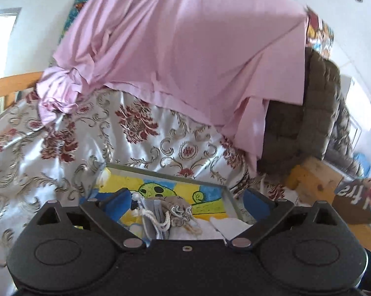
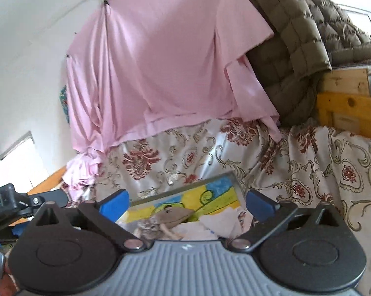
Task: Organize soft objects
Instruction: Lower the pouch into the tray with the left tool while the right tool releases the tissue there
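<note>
Left wrist view showed a pink sheet (image 1: 175, 56) hanging at the far side above a floral satin cover (image 1: 69, 145), with a brown quilted blanket (image 1: 318, 103) at far right. Near the camera lay a painted tray (image 1: 228, 194) holding a small beige drawstring pouch (image 1: 178, 208) and white cloths (image 1: 231, 225). Left hand-held gripper (image 1: 186, 201) hovered level over the tray, fingers apart and holding nothing. Right hand-held gripper (image 2: 186, 201) hovered likewise, spread wide and empty, over the pouch (image 2: 173, 215).
</note>
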